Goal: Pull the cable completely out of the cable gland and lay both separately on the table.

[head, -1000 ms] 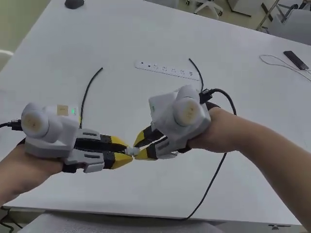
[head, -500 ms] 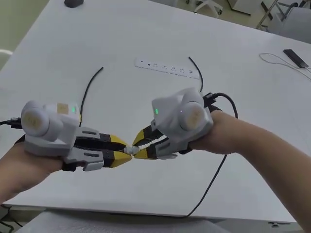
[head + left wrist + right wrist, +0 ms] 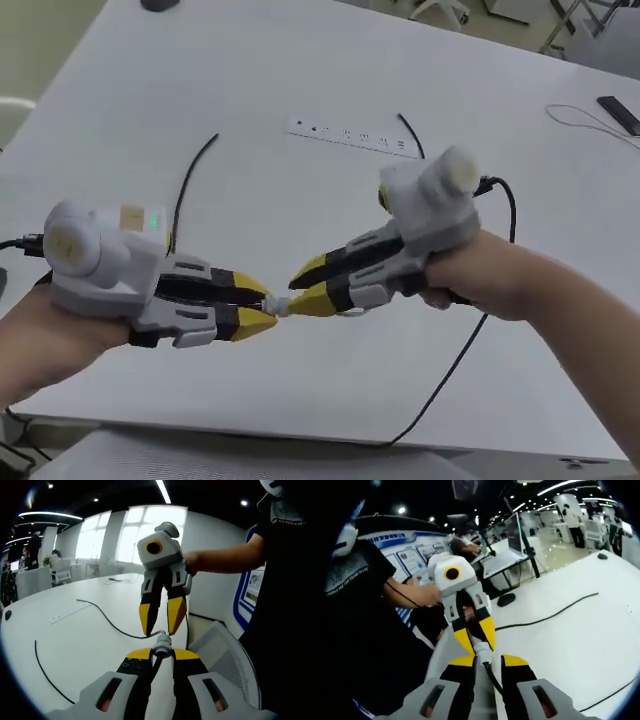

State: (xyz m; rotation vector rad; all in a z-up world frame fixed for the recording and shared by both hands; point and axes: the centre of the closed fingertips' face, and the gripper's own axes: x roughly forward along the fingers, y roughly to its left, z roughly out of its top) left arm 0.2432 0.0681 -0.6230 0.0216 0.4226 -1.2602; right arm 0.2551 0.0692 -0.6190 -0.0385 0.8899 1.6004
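One white cable gland (image 3: 162,644), one black cable (image 3: 492,676) through it and two tools meet in the air on the near side of the single power strip (image 3: 352,138), close to the tabletop's (image 3: 300,380) front edge. The left tool (image 3: 268,310) is clamped on the gland. The right tool's (image 3: 293,293) jaws sit narrowly apart around the cable, and I cannot tell if they pinch it. Bare tabletop lies open around the strip.

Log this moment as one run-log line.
left gripper: shut on cable gland | right gripper: jaws astride cable, grip unclear | cable: not yet pulled out | both above table
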